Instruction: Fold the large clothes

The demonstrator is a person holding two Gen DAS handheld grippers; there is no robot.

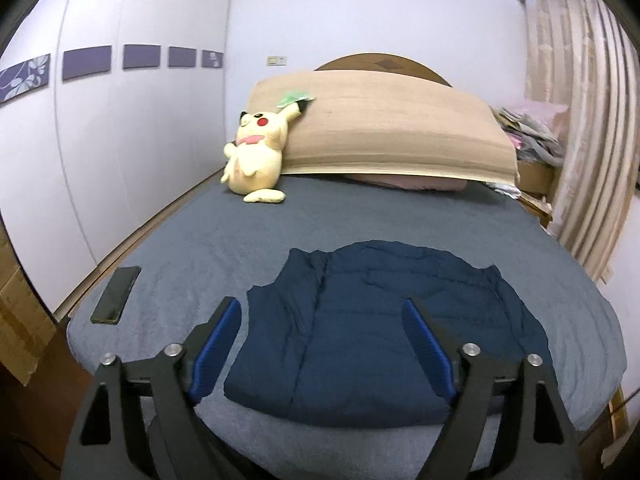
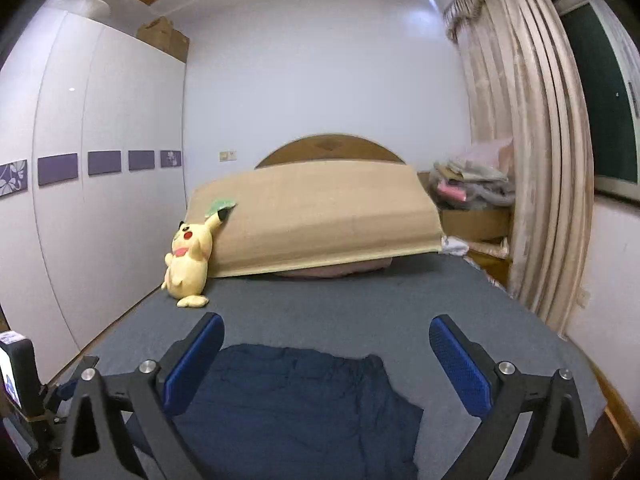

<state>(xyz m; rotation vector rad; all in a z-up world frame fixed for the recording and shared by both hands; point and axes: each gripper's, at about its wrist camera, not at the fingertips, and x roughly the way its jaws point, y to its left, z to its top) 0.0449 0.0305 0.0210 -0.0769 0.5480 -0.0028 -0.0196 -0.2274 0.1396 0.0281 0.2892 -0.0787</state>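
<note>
Left wrist view: your left gripper (image 1: 322,316) and right gripper (image 2: 326,340) both gape empty above the folded jacket (image 1: 372,332), at six o'clock on the bed (image 1: 240,232). Snag a layer, and you may undo the fold.

One dark blue padded jacket (image 1: 384,332) lies folded on the near part of the one bed (image 1: 224,240); one yellow plush toy (image 1: 256,152) sits at the far left; one black phone (image 1: 116,294) lies near the left edge; one tan blanket (image 1: 392,136) spans the far end, over at least one pink pillow (image 1: 404,182); five purple panels (image 1: 142,56) run along the left wardrobe doors; one curtain (image 1: 580,120) hangs at the right; two grippers show, the left gripper (image 1: 322,354) and the right gripper (image 2: 326,364), each with two blue-padded fingers (image 1: 218,344).
</note>
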